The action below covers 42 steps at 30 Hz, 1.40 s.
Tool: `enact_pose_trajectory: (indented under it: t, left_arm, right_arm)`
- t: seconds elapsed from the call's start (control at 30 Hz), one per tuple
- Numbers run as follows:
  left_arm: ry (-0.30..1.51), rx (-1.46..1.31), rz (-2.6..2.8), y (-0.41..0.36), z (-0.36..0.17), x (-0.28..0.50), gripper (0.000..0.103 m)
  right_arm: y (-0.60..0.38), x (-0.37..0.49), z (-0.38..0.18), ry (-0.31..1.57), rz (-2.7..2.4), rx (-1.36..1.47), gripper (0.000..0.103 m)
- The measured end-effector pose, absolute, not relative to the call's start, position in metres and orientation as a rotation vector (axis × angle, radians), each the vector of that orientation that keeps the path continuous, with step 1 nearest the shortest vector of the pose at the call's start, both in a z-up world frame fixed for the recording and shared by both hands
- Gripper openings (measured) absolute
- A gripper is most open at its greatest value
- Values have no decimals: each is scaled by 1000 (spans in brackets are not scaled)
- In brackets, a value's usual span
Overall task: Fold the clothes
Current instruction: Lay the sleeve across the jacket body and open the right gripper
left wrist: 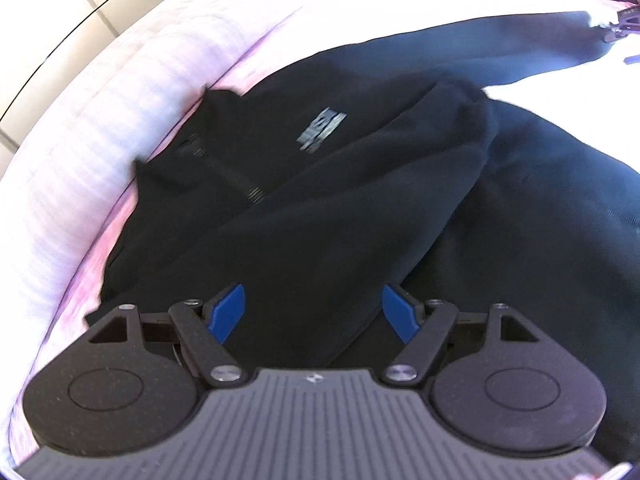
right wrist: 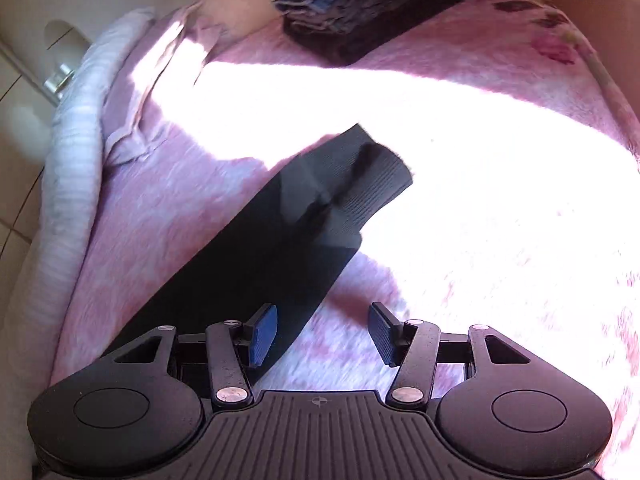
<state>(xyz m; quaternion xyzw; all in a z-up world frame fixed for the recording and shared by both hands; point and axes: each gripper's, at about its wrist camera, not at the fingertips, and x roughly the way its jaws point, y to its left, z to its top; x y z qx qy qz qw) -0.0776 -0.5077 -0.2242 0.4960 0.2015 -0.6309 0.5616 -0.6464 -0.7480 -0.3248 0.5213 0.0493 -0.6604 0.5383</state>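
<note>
Both claws gape empty; left claw (left wrist: 312,312) over black jacket (left wrist: 360,208); right claw (right wrist: 322,334) beside its sleeve (right wrist: 280,240).

Black sweater (left wrist: 360,208) on pink bedspread (right wrist: 160,208)

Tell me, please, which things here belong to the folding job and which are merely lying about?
Part of the job:
- black sweatshirt, one sleeve already folded across its front
- its outstretched sleeve
- left gripper, jaws open
- right gripper, jaws open

Lying about:
- pink blanket
- dark folded stack
- white bedding roll
</note>
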Motion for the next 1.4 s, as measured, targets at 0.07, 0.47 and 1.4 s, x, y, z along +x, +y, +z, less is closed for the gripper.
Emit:
enact_pose_trajectory:
  t: [0.07,0.47,1.4]
  left_arm:
    - [465,1177,-1511,-519,-225,-95,73]
    - [460,1152,-1528,-520,-215,-121,73]
    - [701,857,-1123,-307,-209,101,73]
  right_arm:
    - [-759,-663,-329,77,-1583,1251,54]
    - [-785,-555,-237,349,-1431,772,12]
    - [-501,20,-266,781,-248,3,12]
